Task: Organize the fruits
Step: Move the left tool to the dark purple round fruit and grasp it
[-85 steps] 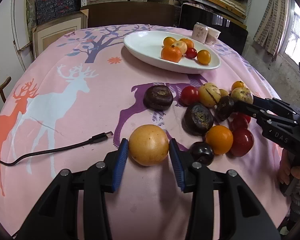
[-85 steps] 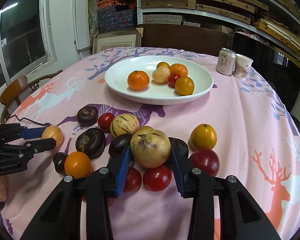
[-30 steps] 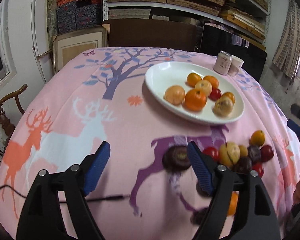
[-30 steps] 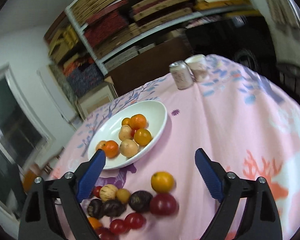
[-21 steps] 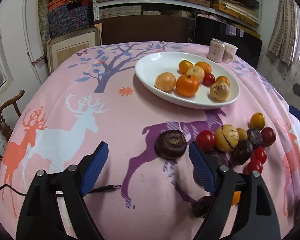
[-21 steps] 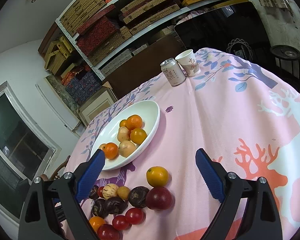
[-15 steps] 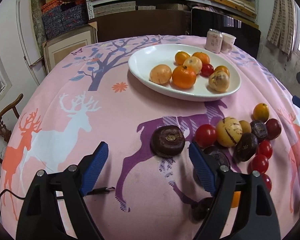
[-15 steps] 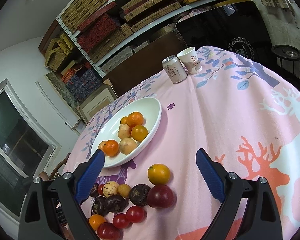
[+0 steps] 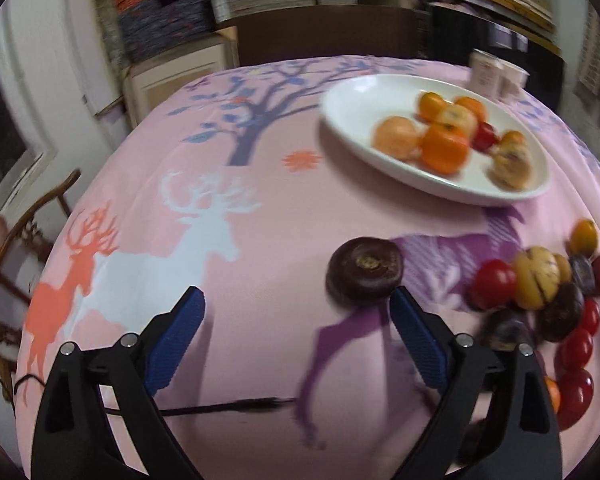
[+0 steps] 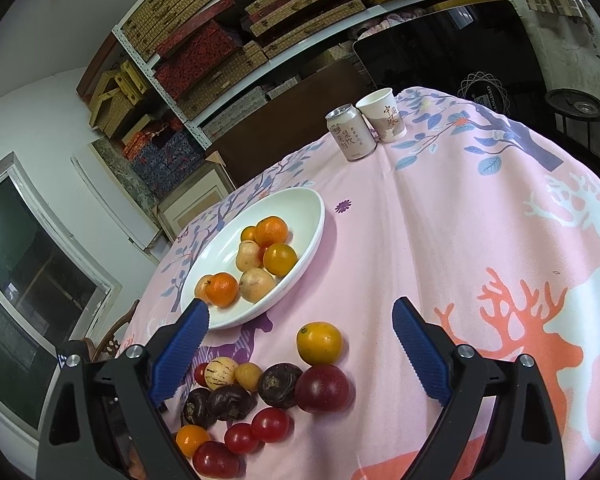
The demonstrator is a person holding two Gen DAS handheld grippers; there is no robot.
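Jaws of the left gripper (image 9: 296, 312) stood spread wide and empty in the left wrist view, and they had just been opening further with nothing between them. The dark round fruit (image 9: 365, 271) lay on the bench just ahead of the right-hand blue pad, outside the gap, so I judged it the next thing to be picked. The white plate (image 9: 348, 96) sat toward the far right part of the bench and carried several orange and yellow fruits, among them the pale orange one (image 9: 395, 137) at its near left. Compared with the earliest picture, where that pale orange fruit sat between these jaws on the cloth, it was in the plate, and the view had tipped lower toward the bench. A loose pile of fruits (image 9: 540, 284) lay near the right edge, so much of the sorting was left. A black cable (image 9: 236, 405) lay across the near part of the pink cloth.

In the right wrist view the right gripper (image 10: 300, 320) was also spread open and held nothing, hovering above the loose pile. In the earliest picture it had a pale striped fruit between its pads; a similar fruit (image 10: 257, 285) now lay in the plate. A can (image 10: 350, 132) and a paper cup (image 10: 383, 115) stood together at the far edge.
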